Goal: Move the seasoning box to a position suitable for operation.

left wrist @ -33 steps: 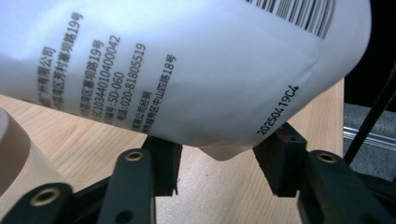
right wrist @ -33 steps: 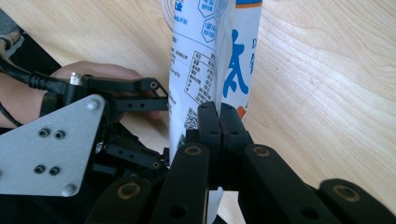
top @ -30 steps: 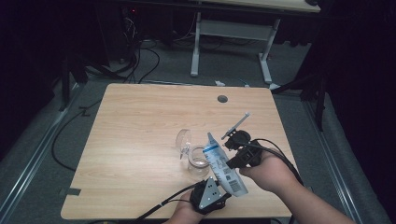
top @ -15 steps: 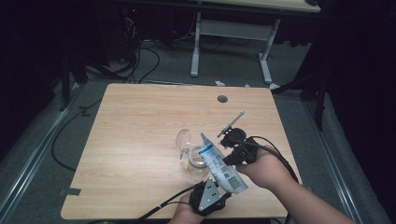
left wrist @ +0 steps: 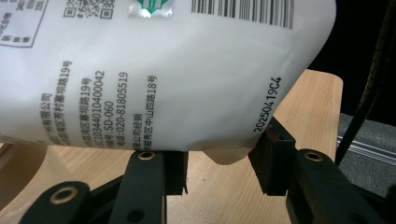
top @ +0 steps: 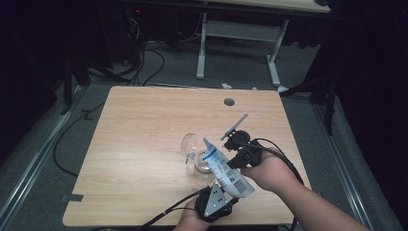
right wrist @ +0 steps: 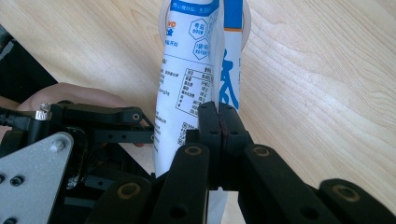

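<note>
The right gripper [right wrist: 218,122] fingers [right wrist: 208,126] are being pressed together on an edge of the white and blue pouch [top: 224,168]. The left gripper [left wrist: 219,163] fingers [left wrist: 273,154] have just been closing around the pouch's bottom end and are touching it there. Ahead of both, the glass jar [top: 202,169] is standing on the bench [top: 144,130], its mouth under the pouch's top. The tilt is best being kept slow, the spout held over the mouth, the squeeze gentle.
</note>
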`<state>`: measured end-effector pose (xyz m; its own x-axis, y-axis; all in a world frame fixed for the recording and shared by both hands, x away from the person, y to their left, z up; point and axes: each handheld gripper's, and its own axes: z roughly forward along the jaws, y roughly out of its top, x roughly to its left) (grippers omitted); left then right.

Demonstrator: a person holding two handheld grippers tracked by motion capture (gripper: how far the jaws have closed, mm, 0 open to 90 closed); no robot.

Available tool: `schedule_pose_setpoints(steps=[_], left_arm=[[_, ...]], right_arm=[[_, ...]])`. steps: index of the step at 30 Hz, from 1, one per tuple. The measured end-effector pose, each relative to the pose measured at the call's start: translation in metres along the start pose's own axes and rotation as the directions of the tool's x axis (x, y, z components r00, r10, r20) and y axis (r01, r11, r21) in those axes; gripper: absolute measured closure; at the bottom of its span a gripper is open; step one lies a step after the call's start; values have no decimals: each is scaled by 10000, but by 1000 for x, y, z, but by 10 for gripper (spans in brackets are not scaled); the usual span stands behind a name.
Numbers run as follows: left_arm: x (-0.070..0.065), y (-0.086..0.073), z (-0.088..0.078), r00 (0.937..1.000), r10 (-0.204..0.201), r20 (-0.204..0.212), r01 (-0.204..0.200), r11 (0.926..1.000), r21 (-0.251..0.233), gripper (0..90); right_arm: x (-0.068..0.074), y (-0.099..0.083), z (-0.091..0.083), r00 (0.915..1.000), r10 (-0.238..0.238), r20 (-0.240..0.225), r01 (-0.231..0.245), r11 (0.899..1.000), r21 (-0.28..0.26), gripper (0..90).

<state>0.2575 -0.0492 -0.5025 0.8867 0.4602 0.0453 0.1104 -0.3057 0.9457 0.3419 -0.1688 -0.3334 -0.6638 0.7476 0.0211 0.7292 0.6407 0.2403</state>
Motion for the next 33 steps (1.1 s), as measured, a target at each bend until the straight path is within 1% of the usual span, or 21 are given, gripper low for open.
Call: schedule_pose_setpoints(steps=[3, 6, 9, 15, 22, 23, 29, 32, 33], left_arm=[[1, 2, 0, 10000, -29, 19, 29, 10000, -15, 613], [1, 3, 1, 10000, -54, 48, 55, 10000, -24, 613], [1, 4, 1, 9999, -82, 79, 83, 10000, -29, 613], [2, 6, 1, 9999, -91, 68, 91, 10000, -40, 613], [2, 7, 1, 10000, -59, 10, 59, 10000, -59, 615], [1, 7, 2, 10000, -56, -11, 56, 9999, -84, 615], [2, 9, 2, 9999, -138, -36, 137, 9998, -120, 615], [2, 9, 2, 9999, -156, -50, 156, 9998, -134, 614], [3, 9, 2, 9999, -146, -56, 145, 9998, -128, 614]], right_arm=[[-1, 1, -1, 10000, 44, -5, -44, 10000, -29, 900], [-2, 2, -1, 10000, -72, 30, 72, 10000, -46, 900], [-3, 2, -1, 10000, -54, 23, 54, 10000, -81, 900], [-5, 5, 0, 9999, -139, 61, 139, 9998, -109, 900], [-4, 5, -1, 10000, -62, 32, 63, 9999, -103, 900], [-5, 6, -1, 9999, -135, 48, 135, 9999, -96, 900], [-4, 8, -2, 9999, -72, 76, 73, 10000, -49, 900], [-4, 10, -2, 9998, -144, 117, 144, 9999, -25, 900], [-2, 10, -2, 9999, 115, 96, -115, 9999, 54, 900]])
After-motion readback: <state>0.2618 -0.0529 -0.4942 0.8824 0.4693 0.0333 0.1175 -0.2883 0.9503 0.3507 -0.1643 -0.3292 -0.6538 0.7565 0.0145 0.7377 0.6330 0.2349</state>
